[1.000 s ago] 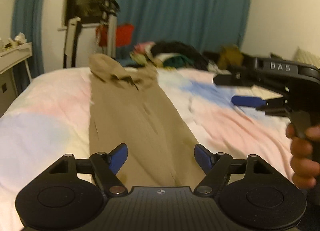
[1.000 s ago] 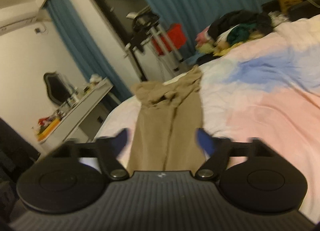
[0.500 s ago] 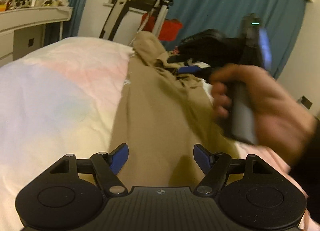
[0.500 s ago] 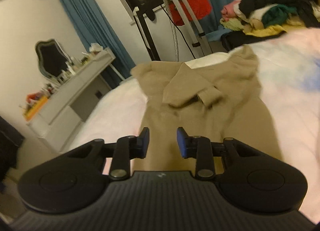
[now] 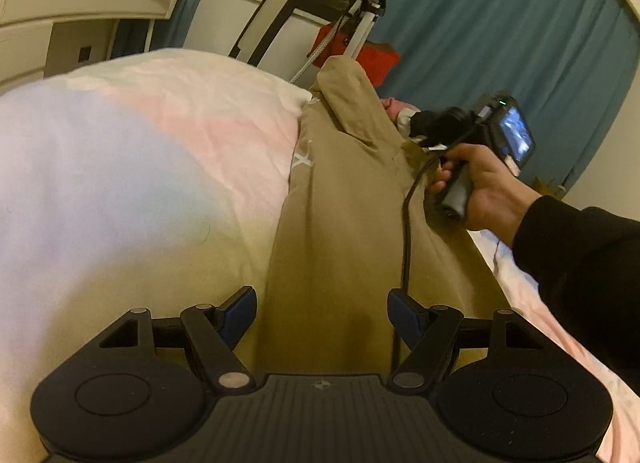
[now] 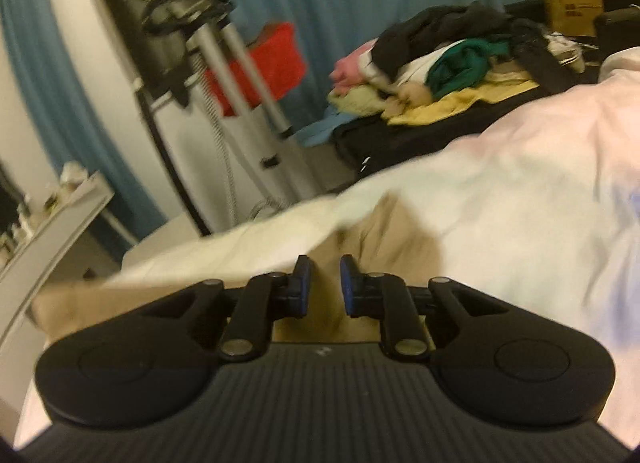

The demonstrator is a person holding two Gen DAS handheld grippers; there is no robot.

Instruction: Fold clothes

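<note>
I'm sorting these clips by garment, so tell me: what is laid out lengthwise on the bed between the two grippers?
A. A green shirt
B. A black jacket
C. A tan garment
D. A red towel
C: a long tan garment lies flat on the pastel bedcover. It runs from the open left gripper toward the right gripper, whose jaws have just been closing over its far end.

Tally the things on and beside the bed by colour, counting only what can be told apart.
Tan: 1, the trousers laid along the bed
Red: 1, the cloth by the stand
Green: 1, the garment in the pile
Yellow: 1, the cloth under the pile
Total: 4
</note>
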